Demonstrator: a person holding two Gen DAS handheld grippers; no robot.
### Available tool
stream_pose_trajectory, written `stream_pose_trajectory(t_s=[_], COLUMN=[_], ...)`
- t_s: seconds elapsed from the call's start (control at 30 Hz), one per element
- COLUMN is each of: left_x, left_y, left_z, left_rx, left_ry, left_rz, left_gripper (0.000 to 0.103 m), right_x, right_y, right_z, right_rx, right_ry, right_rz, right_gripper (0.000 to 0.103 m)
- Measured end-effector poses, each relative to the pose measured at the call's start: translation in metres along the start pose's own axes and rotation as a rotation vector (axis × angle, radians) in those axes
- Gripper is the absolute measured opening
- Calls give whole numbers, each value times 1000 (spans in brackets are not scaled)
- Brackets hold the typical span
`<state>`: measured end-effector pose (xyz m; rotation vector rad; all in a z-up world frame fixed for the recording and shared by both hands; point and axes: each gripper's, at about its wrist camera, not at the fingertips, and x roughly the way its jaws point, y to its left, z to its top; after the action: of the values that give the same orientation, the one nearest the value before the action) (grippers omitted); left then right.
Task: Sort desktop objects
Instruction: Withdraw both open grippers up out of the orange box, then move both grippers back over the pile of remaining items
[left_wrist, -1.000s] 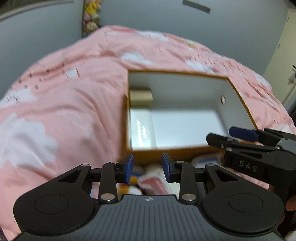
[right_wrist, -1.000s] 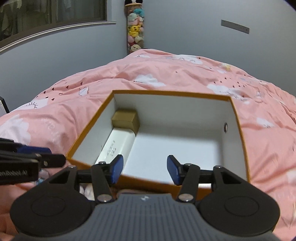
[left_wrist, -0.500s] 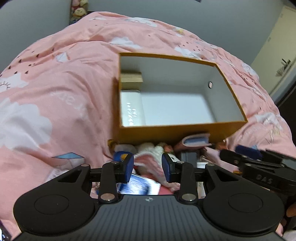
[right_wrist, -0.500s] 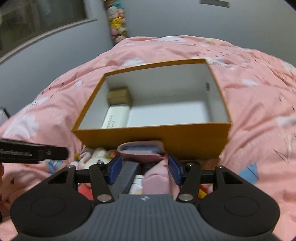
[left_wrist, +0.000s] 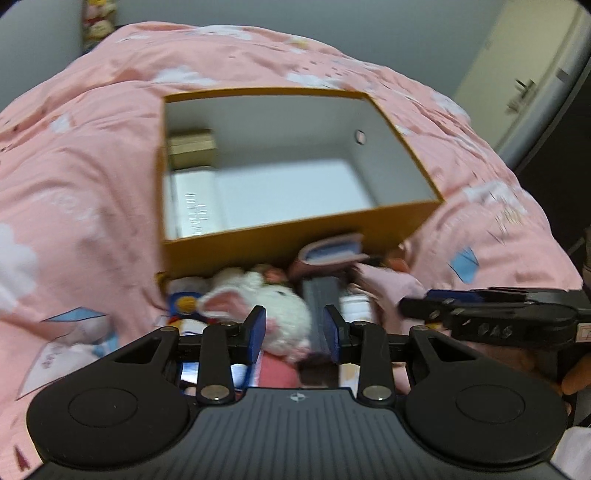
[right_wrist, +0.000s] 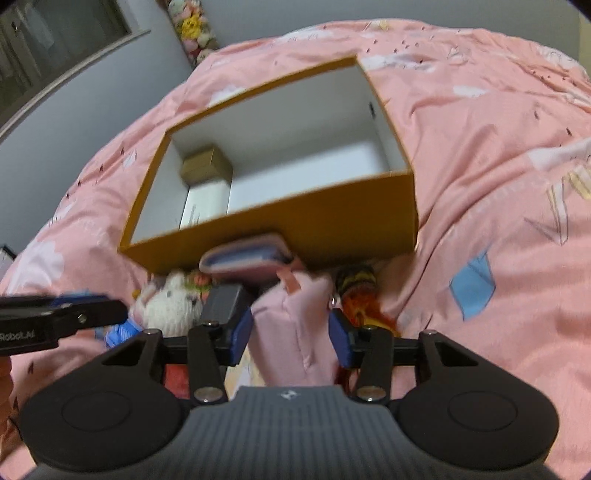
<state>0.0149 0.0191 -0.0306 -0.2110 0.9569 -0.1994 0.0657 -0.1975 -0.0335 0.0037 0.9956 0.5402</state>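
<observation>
a pick is being lined up. the right hand-held gripper is held over the pile on the bed, its jaws closing about a pink cloth item not yet pinched. the left hand-held gripper is held part-open, unclenched, above a white plush rabbit. the orange box, just behind the pile, is judged the destination; a firm pinch, then a lift over its near wall, is called for.

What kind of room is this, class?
Probably a bedroom: a pink cloud-print duvet covers the surface, soft toys are stacked in the corner, and a door shows behind the orange box.
</observation>
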Motion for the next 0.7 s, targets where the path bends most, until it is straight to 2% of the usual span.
stream_pose_trajectory(t_s=[0.17,0.33,0.4,0.57,0.7], left_x=[10,19,22,30,43], left_y=[-17,-24,-26,-34,-36], left_z=[-4,-6,-5,-1,5], left_rx=[59,94,110,173,202], left_ry=[14,37,39,32,51], left_rz=[-25,-29,-28,-10,-13], left_gripper=[39,40,48,48,48], right_x=[5,8,8,11,24], right_y=[7,15,16,15,8], right_z=[-9,-2,3,16,25], right_rx=[-49,-114,-133,-156,-115], right_ry=[31,-1,-21,-41,14], right_rz=[-6,-31,-31,-41,-6], right_gripper=[49,49,49,49,47])
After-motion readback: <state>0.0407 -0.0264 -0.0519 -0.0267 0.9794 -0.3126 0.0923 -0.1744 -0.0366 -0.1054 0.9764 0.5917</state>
